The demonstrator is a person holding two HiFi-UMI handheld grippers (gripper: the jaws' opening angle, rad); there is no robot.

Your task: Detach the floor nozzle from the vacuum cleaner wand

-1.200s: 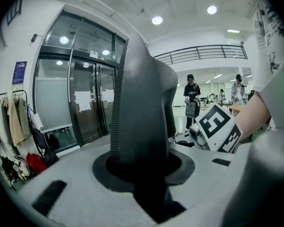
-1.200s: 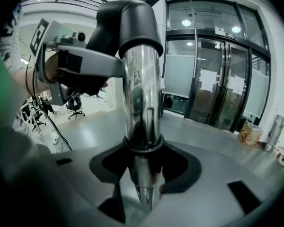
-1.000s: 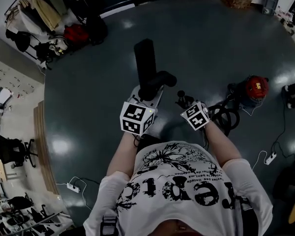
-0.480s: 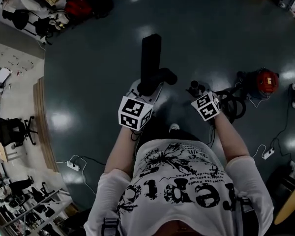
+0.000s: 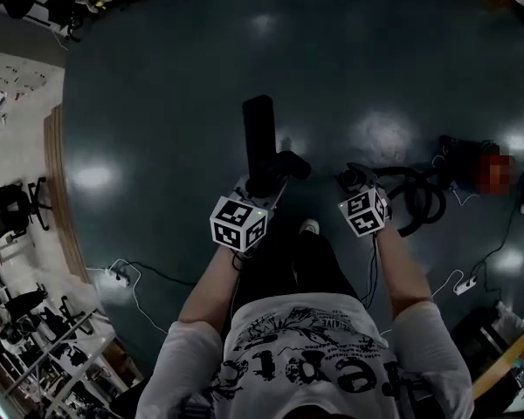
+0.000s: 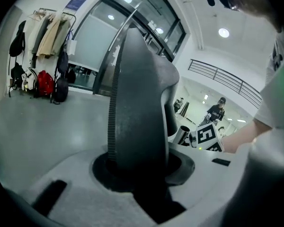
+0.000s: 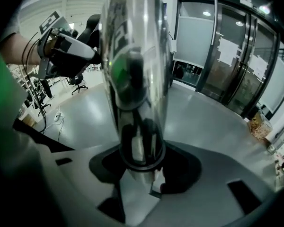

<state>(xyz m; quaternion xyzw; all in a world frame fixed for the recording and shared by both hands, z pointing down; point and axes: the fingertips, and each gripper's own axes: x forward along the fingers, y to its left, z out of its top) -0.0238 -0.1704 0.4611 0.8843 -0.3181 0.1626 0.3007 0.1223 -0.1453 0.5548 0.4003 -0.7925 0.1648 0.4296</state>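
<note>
Separation looked complete: the left hand-held gripper [image 5: 260, 188] was clamped on the neck of the black plastic floor nozzle [image 5: 259, 133], which reached out ahead of it. The right hand-held gripper [image 5: 351, 182] pinched the shiny chrome wand tube [image 7: 135, 70], apart from the nozzle. Next, both probably needed setting on the dark glossy floor [image 5: 157, 103].

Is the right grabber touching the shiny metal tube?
Touching. The right gripper view shows the right gripper with its jaws closed on the wand, whose shiny tube stands up between them.
</note>
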